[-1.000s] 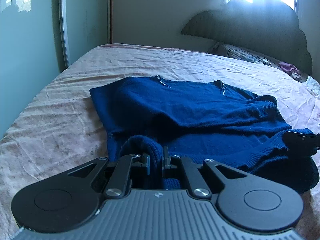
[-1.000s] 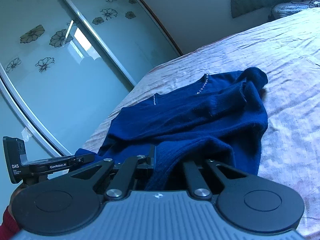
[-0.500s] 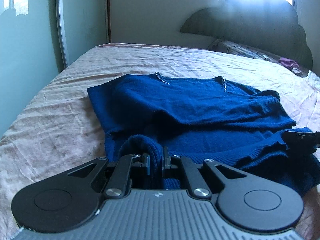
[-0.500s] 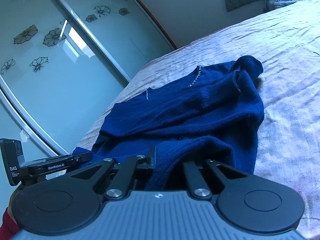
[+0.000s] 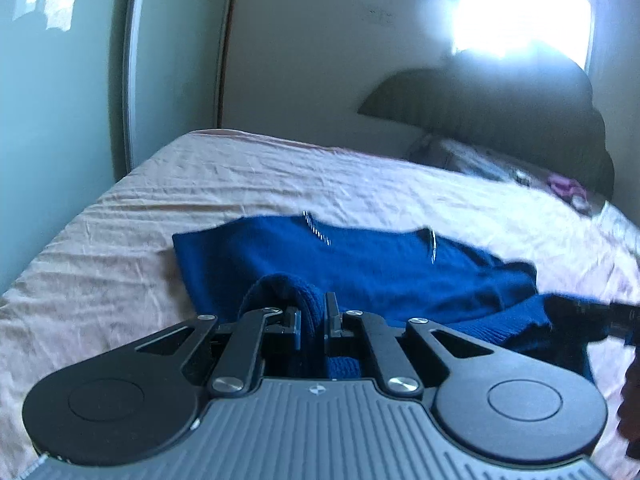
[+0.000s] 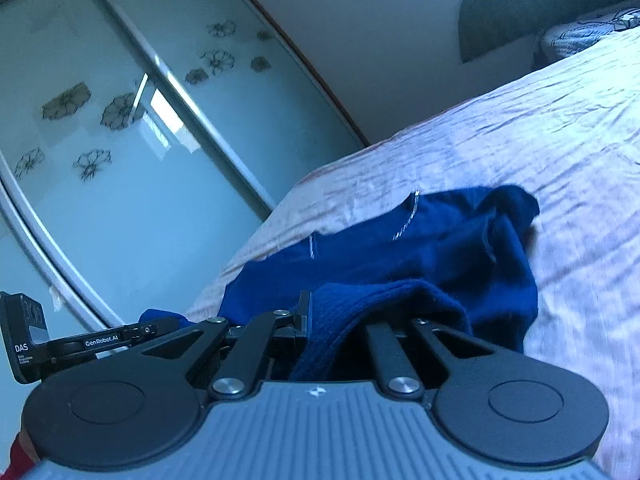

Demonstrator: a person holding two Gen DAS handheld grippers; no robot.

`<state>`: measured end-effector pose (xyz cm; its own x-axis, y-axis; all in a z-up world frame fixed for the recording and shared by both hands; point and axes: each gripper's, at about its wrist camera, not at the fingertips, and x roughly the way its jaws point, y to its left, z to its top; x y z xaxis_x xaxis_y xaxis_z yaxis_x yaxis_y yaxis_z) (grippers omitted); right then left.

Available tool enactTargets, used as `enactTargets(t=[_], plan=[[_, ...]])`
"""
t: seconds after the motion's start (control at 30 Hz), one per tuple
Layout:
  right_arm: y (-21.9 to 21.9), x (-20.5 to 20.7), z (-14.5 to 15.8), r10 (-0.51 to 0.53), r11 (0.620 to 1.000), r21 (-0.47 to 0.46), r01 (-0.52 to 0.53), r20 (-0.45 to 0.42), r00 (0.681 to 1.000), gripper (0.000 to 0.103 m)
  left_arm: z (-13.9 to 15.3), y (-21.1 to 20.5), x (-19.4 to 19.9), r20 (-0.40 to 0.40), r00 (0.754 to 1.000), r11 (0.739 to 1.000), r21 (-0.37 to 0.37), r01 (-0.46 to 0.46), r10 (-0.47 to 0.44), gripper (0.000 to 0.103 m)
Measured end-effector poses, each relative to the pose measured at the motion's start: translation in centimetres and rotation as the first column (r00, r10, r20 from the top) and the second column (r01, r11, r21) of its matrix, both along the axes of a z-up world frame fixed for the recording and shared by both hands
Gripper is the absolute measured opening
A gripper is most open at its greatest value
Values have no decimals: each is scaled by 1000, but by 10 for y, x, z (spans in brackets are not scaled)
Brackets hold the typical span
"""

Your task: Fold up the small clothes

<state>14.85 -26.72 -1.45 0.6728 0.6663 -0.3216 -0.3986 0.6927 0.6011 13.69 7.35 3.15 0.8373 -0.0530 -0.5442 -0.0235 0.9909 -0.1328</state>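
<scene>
A dark blue knit sweater (image 5: 372, 264) with a beaded neckline lies on the pink bed sheet (image 5: 120, 248); it also shows in the right wrist view (image 6: 424, 248). My left gripper (image 5: 313, 320) is shut on a fold of the sweater's hem, lifted off the bed. My right gripper (image 6: 340, 320) is shut on the hem at the other side, its right finger hidden under the cloth. The right gripper also shows at the right edge of the left wrist view (image 5: 592, 316), and the left gripper at the left of the right wrist view (image 6: 80, 344).
A glass sliding wardrobe door with flower prints (image 6: 120, 152) runs along the bed's left side. A dark headboard (image 5: 500, 120) and a patterned pillow (image 5: 480, 160) are at the far end, with a small pink item (image 5: 564, 186) beside them.
Both grippers have moved forward toward the neckline with the hem held, so the lower part of the sweater is carried over the upper part. The views are blurred by motion.
</scene>
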Motion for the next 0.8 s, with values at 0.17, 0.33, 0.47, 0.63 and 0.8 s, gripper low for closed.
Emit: enactTargets(t=[0.17, 0.33, 0.47, 0.63, 0.8], plan=[[1, 17, 1, -34, 999, 27, 34, -2, 999, 6, 11, 1, 21, 27, 999, 999, -30, -19, 20, 9], [2, 32, 2, -57, 998, 39, 58, -4, 998, 6, 15, -6, 34, 39, 999, 1000, -5, -15, 16, 9], [-1, 39, 0, -69, 996, 49, 69, -8, 998, 6, 13, -6, 43, 35, 999, 1000, 4, -21, 21, 9], [-2, 52, 4, -67, 997, 49, 67, -5, 998, 6, 13, -6, 56, 24, 1000, 1000, 18, -20, 20, 9], [5, 68, 12, -45, 999, 22, 45, 7, 999, 6, 15, -5, 69, -2, 1000, 999, 39, -17, 17, 9]])
